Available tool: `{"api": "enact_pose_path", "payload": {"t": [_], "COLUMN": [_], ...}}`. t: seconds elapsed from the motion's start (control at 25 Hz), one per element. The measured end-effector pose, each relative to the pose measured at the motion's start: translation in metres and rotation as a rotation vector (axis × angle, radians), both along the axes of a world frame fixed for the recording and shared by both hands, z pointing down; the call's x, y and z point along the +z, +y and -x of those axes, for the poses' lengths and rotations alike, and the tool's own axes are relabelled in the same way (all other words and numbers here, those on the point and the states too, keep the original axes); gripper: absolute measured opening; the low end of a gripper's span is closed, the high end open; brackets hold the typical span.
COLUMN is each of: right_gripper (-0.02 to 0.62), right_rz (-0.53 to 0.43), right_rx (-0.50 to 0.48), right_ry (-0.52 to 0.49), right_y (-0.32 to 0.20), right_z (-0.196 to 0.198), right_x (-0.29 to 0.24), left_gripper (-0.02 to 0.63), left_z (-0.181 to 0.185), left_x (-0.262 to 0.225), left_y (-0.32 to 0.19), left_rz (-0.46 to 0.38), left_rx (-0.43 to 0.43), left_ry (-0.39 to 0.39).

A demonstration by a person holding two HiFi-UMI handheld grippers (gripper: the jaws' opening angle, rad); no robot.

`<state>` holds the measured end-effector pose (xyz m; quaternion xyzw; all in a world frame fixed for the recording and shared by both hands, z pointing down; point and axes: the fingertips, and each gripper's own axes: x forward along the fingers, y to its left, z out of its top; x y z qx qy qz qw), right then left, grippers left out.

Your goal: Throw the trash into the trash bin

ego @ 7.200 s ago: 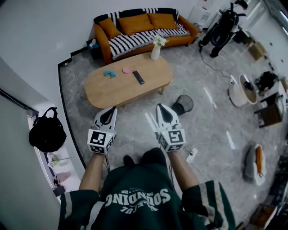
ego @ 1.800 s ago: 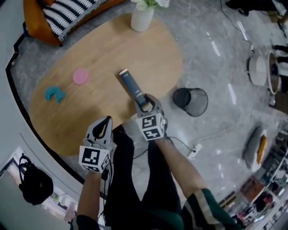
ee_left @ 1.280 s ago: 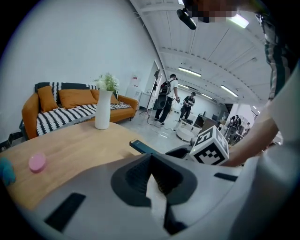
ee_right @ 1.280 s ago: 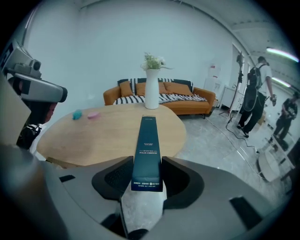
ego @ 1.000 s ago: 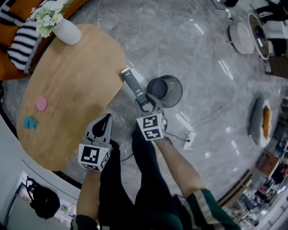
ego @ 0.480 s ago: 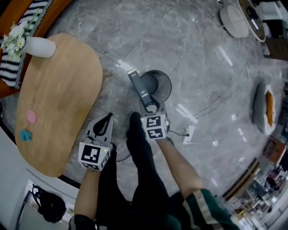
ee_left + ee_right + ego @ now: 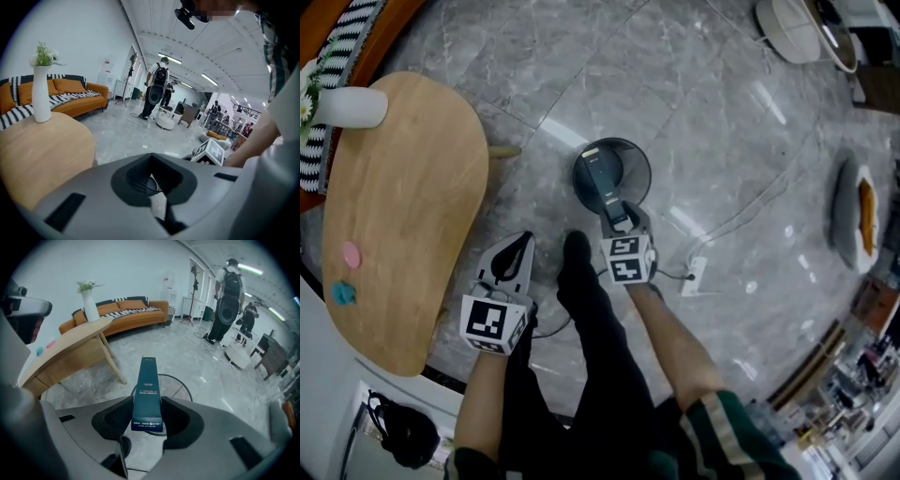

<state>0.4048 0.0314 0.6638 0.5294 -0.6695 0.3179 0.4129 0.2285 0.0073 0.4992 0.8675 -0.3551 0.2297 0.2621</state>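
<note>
Dark box (image 7: 146,390) in tongs (image 7: 147,417) over bin (image 7: 182,381)

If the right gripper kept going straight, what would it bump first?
The right gripper would probably meet the trash bin first; the box it holds points into its open top.

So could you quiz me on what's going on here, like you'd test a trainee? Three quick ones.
1. True or false: the left gripper holds the dark box.
2. What does the box hang over? A. a rug; B. the trash bin; C. a chair.
3. Fill in: the white vase stands on the wooden ____.
Key: 1. False, the right gripper grips it. 2. B. 3. table.
</note>
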Motion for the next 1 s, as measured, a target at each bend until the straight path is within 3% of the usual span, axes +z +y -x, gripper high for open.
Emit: {"api": "enact_pose_path", "payload": {"t": [0.24,0.68,0.84,1.0], "right_gripper": [0.186,0.186,0.187,0.187], "right_rz": [0.125,0.327,0.337,0.287], "right_rx": [0.068,0.102,0.112,0.115], "right_ry": [0.008,-0.007,-0.023,-0.012], "right_y": [0.011,0.035,0.037,0.031], "right_z": [-0.023,-0.030,-0.027,-0.024], "right_x": [0.046,0.112,0.112,0.101], "left_gripper": [-0.002,-0.003,-0.003,-0.003], "left_z": [-0.010,0.000,0.008,0.017], "left_x": [0.016,0.045,0.043,0.040], "left_y": [-0.005,-0.005,-0.005,-0.001], "left_rz": [0.015,0.023,0.040,0.039], "left_rx": [-0.001,0.029,0.006,0.001], "left_ry": [0.012,-0.031,-0.022,-0.020]}}
